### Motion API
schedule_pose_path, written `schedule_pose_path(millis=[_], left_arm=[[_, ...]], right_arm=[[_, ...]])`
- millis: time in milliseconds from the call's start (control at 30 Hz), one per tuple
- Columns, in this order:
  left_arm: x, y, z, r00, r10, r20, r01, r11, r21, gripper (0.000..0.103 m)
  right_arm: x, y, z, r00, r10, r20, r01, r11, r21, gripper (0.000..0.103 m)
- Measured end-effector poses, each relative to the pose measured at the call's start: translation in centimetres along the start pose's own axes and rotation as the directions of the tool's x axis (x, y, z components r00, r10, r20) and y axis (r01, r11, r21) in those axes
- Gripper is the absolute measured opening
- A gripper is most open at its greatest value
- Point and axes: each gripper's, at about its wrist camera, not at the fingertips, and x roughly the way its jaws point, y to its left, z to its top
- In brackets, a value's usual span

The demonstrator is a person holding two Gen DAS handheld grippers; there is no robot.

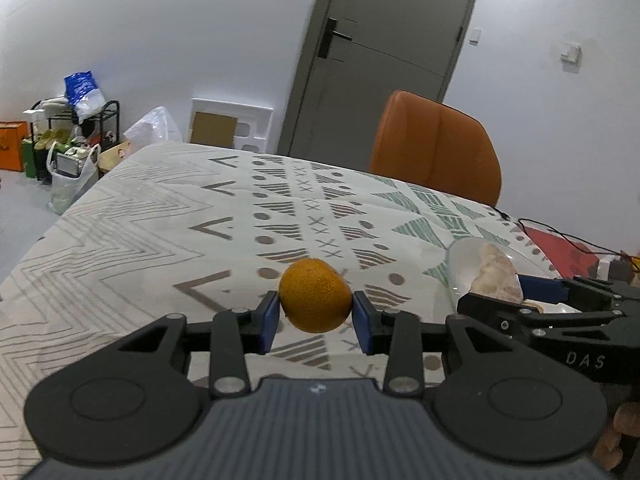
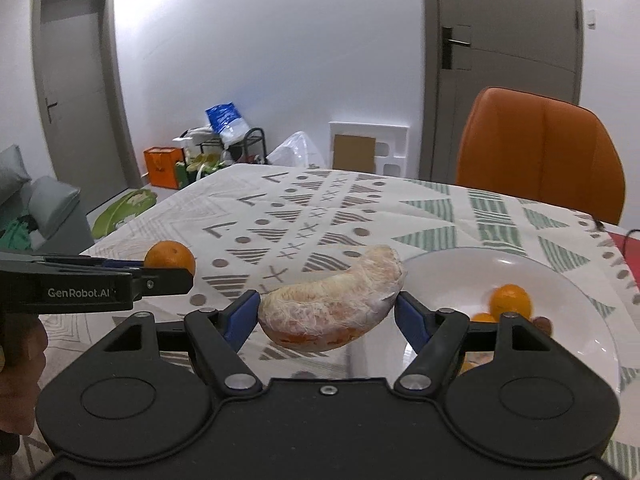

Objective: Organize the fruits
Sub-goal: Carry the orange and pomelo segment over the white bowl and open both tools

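My left gripper (image 1: 316,312) is shut on a small orange (image 1: 314,295) and holds it above the patterned tablecloth. The same orange (image 2: 170,258) shows in the right wrist view, at the left. My right gripper (image 2: 328,312) is shut on a peeled pomelo segment (image 2: 332,300) and holds it above the table, just left of a clear glass plate (image 2: 568,280). The plate holds an orange (image 2: 511,300) and other fruit pieces partly hidden behind the right finger. In the left wrist view the pomelo segment (image 1: 496,274) and the right gripper (image 1: 532,300) sit at the right, over the plate (image 1: 460,264).
The table has a patterned cloth (image 1: 200,220). An orange chair (image 2: 540,152) stands at the far side. A red item with cables (image 1: 560,248) lies at the table's right edge. Bags and a rack (image 1: 76,136) stand on the floor at far left.
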Motion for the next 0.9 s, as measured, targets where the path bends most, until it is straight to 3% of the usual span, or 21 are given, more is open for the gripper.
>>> schedule_pose_path(millis=[900], left_arm=[[2.3,-9.4,-0.5,0.995,-0.088,-0.039,0.093,0.987,0.131,0.038]], right_arm=[[-4.6,-8.8,-3.2,0.992,-0.124,0.031,0.119,0.984,0.132,0.071]])
